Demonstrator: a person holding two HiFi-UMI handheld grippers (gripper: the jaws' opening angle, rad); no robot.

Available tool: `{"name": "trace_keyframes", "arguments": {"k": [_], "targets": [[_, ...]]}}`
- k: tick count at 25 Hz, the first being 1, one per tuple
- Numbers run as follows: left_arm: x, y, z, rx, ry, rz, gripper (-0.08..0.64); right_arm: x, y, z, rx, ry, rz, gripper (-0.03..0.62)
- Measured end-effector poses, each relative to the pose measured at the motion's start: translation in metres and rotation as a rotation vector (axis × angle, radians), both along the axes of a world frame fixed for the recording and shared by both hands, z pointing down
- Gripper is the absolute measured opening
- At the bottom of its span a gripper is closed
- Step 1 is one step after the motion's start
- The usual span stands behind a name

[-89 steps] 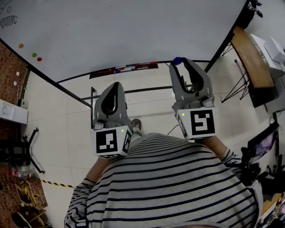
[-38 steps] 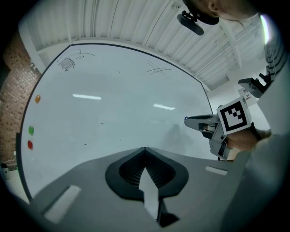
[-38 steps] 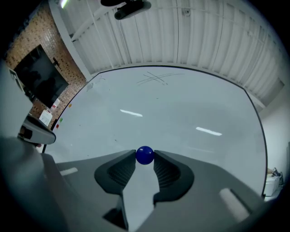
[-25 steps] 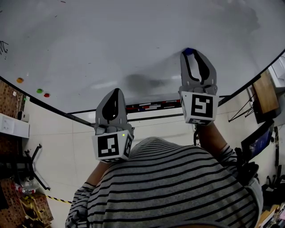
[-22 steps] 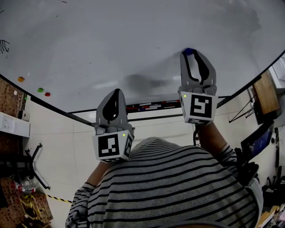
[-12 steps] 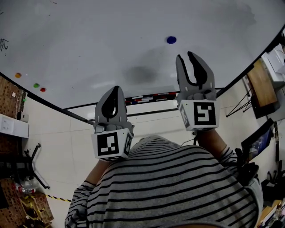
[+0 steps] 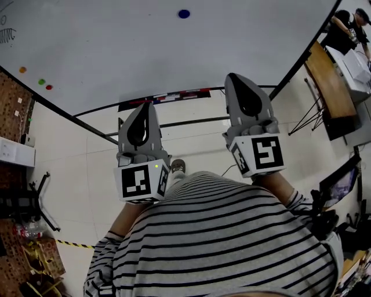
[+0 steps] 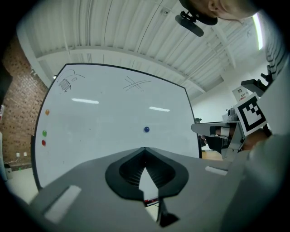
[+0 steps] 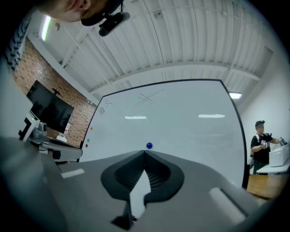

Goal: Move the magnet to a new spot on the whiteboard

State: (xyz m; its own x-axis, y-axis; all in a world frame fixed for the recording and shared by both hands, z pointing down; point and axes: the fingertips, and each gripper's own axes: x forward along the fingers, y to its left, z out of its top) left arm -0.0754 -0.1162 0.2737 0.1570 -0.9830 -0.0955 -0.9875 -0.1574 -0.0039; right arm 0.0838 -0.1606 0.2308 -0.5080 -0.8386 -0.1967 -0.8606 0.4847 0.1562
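Both my tongs are closed on nothing. The left tongs (image 7: pixel 145 107) have their jaws pressed tip to tip, and the right tongs (image 7: pixel 235 81) are the same, with only bare board showing through the hollow behind the tips.

The magnet (image 7: pixel 184 13) is a small round blue button stuck to the whiteboard (image 7: pixel 116 46), high in the head view and well apart from both tongs. It lies up and to the left of the right tongs, and up and to the right of the left tongs, so sideways it sits between them. In the right gripper view it shows just above the closed tips, nearly dead ahead. In the left gripper view it is also ahead, but higher above the tips. I judge the right tongs the nearer of the two, and the better lined up if the magnet is to be reached again. Being round, it has no long axis, so any approach angle would suit.

Far to the left on the board are an orange dot (image 7: pixel 22 69), a green dot (image 7: pixel 41 82) and a red dot (image 7: pixel 49 87).

I can read no words or brand anywhere. The board carries a hatched doodle (image 7: pixel 7 35) at its upper left and a crossed scrawl (image 8: pixel 136 84) near the top. The left cube (image 7: pixel 142 181) and right cube (image 7: pixel 259 156) bear only black-and-white square patterns.
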Motion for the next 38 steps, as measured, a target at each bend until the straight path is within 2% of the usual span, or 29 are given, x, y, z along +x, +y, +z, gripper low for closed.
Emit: {"name": "trace_keyframes", "arguments": {"k": [7,12,24,38], "targets": [[0.030,0.061,0.010,-0.023,0.007,-0.020,0.015,0.023,0.062,0.011,-0.043,0.005,-0.036,0.000],[0.028,0.089,0.012,-0.031,-0.004,-0.001,0.015,0.015,0.090,0.014,-0.051,-0.003,-0.034,0.000],[-0.008,0.099,0.012,-0.077,0.004,0.041,0.015,-0.022,0.105,0.028,-0.109,0.020,-0.008,0.000],[-0.031,0.108,0.015,-0.078,0.022,0.057,0.015,-0.050,0.115,0.028,-0.100,0.046,0.002,0.000]]}}
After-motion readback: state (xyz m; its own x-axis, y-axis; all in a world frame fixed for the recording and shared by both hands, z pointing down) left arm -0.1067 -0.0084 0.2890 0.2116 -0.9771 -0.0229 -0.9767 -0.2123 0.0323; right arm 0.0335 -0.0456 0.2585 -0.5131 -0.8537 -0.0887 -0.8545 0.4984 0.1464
